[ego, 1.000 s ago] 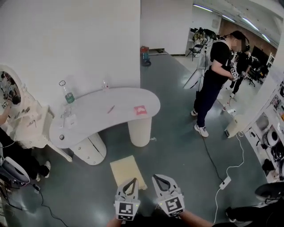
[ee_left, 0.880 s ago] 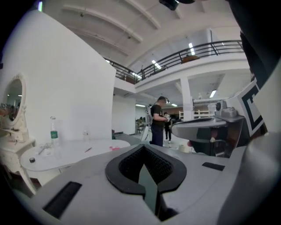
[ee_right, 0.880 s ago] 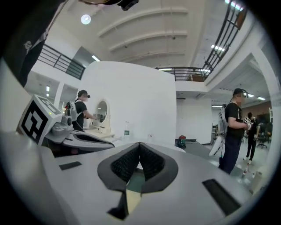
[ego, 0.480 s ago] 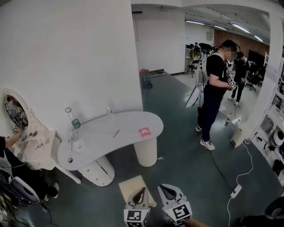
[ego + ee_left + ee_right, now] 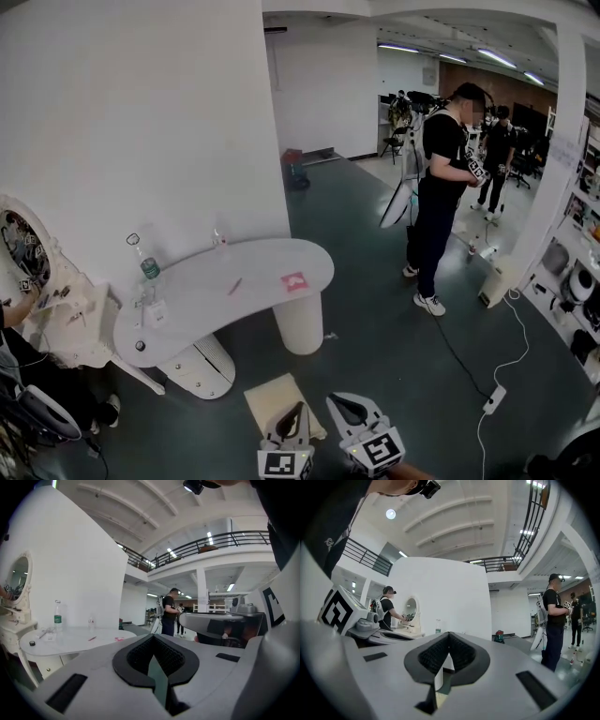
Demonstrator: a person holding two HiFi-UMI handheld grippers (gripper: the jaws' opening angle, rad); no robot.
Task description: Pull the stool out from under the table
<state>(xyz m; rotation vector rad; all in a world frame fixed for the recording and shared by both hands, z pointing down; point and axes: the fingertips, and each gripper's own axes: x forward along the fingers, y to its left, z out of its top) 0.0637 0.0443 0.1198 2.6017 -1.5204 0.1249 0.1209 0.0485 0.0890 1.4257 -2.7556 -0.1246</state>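
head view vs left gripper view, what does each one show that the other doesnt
Head view only: the stool on the floor in front of the table, and a power strip on the floor to the right.
Left gripper view only: the balcony railing high overhead.
Both: the table with its bottle, the mirror at the left, the standing person, and the left gripper, shut and empty.
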